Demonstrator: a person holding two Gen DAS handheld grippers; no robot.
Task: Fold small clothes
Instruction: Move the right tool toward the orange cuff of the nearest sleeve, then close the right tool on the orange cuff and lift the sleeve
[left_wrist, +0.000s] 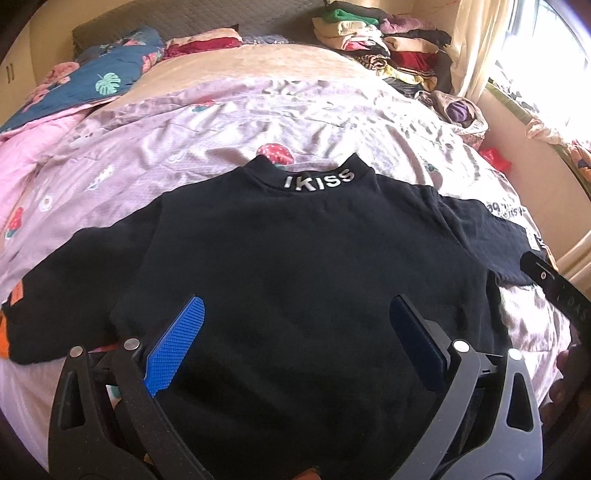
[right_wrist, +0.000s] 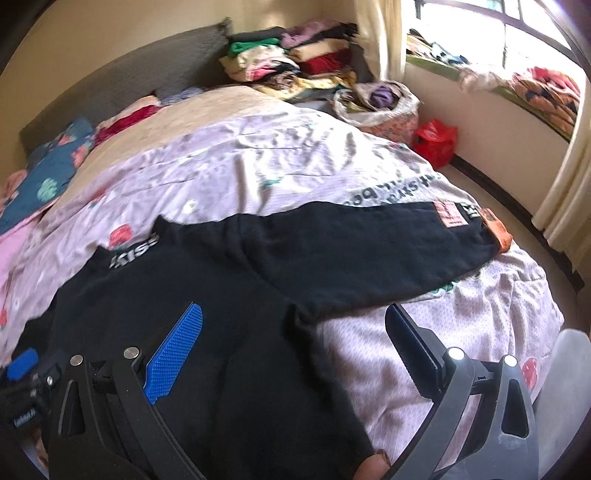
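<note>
Black top (left_wrist: 295, 266) lies flat on the bed (left_wrist: 155, 125), collar toward frame top, sleeves running left-right; left gripper (left_wrist: 295, 343) gapes over its lower body, right gripper (right_wrist: 295, 347) gapes nearest the right sleeve (right_wrist: 369, 243).

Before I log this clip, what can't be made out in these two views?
- Shirt hem: in both views the tongs' frames cover it at the bottom edge.
- Left cuff: cut off by the left view's edge; not seen in the right view.
- Sleeve labels: print too small and blurred in the right view.
- Clothes pile: single garments too small and far to tell apart.
- Left tongs and right tongs: both open, holding nothing.
</note>
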